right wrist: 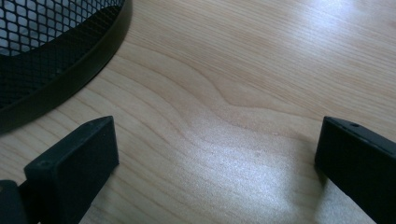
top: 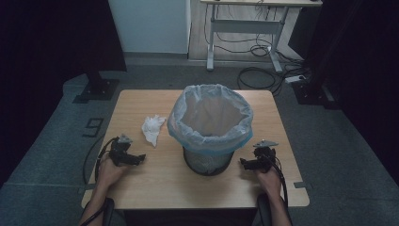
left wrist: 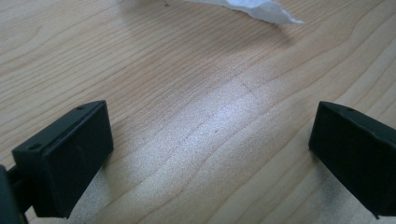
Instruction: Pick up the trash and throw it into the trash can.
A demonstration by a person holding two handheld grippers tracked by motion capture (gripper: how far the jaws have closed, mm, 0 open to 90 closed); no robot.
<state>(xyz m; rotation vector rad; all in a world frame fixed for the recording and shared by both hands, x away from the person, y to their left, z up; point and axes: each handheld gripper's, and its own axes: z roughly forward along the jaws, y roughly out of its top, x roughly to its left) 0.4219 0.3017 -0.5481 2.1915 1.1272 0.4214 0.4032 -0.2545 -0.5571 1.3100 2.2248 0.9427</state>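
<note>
Wood counter (top: 155, 183), mesh bin (top: 207, 160) at centre with plastic liner (top: 211, 117) folded over rim, ready for waste. Crumpled tissue (top: 153, 128) lies just left of bin, near left tool (top: 136, 158); we judge it placed for pickup. Left tool wide open, empty, low over bare wood, tissue ahead. Right tool (top: 245, 163) wide open, empty, beside bin base.

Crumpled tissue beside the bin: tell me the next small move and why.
Probably ease the left gripper forward to the crumpled tissue. Its jaws stand open and empty, the tissue lies just ahead on the table, and the lined mesh bin is beside it.
</note>
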